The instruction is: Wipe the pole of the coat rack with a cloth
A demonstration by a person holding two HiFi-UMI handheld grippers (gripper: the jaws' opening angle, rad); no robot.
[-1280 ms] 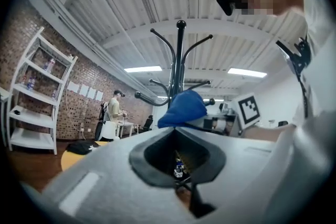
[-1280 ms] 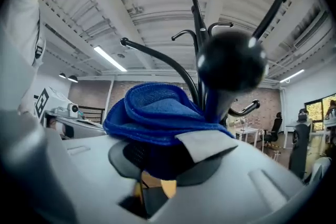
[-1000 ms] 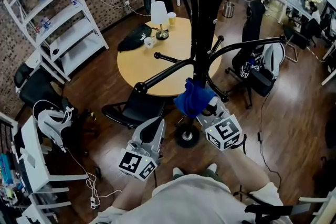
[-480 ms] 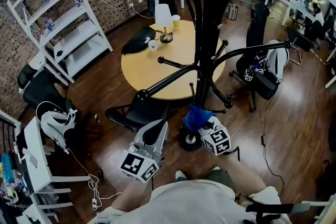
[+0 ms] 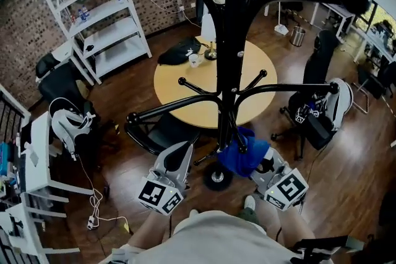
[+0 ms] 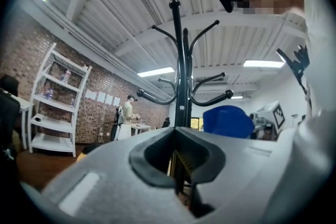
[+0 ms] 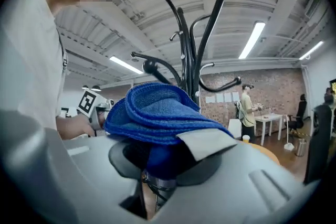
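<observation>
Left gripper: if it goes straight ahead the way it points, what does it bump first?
Probably the coat rack's black pole, which stands dead centre ahead of the left gripper and its closed jaws. How far off it is, I cannot tell.

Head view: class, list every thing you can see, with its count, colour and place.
black metal coat rack: one, black, centre foreground.
blue cloth: one, blue, beside the rack's lower pole, in the right gripper.
round wooden table: one, tan, behind the rack.
white cup: one, white, on the table.
black bag: one, black, on the table's far edge.
white shelving unit: one, white, by the brick wall.
left gripper: one, grey, shut and empty, left of the pole.
right gripper: one, grey, shut on the blue cloth.
</observation>
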